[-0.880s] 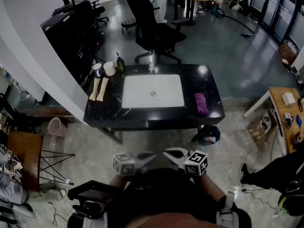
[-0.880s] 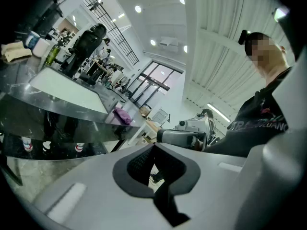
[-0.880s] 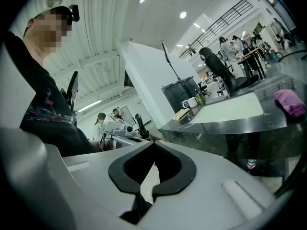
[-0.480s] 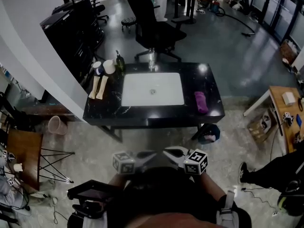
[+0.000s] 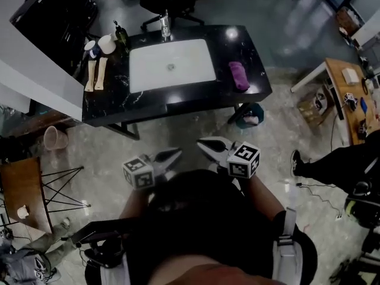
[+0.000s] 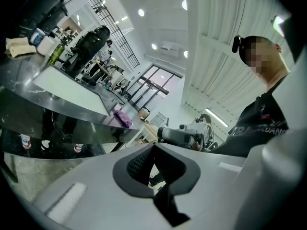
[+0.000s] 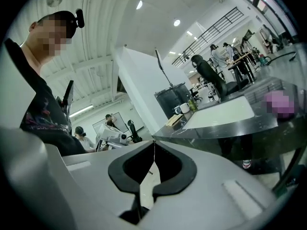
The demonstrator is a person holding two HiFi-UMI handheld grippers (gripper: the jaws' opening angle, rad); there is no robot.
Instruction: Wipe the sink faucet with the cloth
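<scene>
The black counter (image 5: 178, 97) with its white sink (image 5: 172, 64) stands far ahead of me, at the top of the head view. A chrome faucet (image 5: 165, 21) rises at the sink's far rim. Right of the sink lies the purple cloth (image 5: 239, 76), also seen in the left gripper view (image 6: 122, 118) and the right gripper view (image 7: 278, 102). Both grippers are held close to my body, well short of the counter. My left gripper (image 5: 178, 153) is shut and empty. Beside it, my right gripper (image 5: 200, 142) has its jaws together with nothing between them.
Two cups (image 5: 100, 45), a green bottle (image 5: 121, 35) and pale wooden pieces (image 5: 96, 75) sit on the counter's left end. A bin (image 5: 249, 116) stands under its right end. A wooden table (image 5: 350, 91) and a person's legs (image 5: 332, 165) are at right, a chair (image 5: 27, 189) at left.
In the head view the counter has slid up and left and looks smaller. Both grippers sit higher in the picture. Their jaws stay shut and empty.
</scene>
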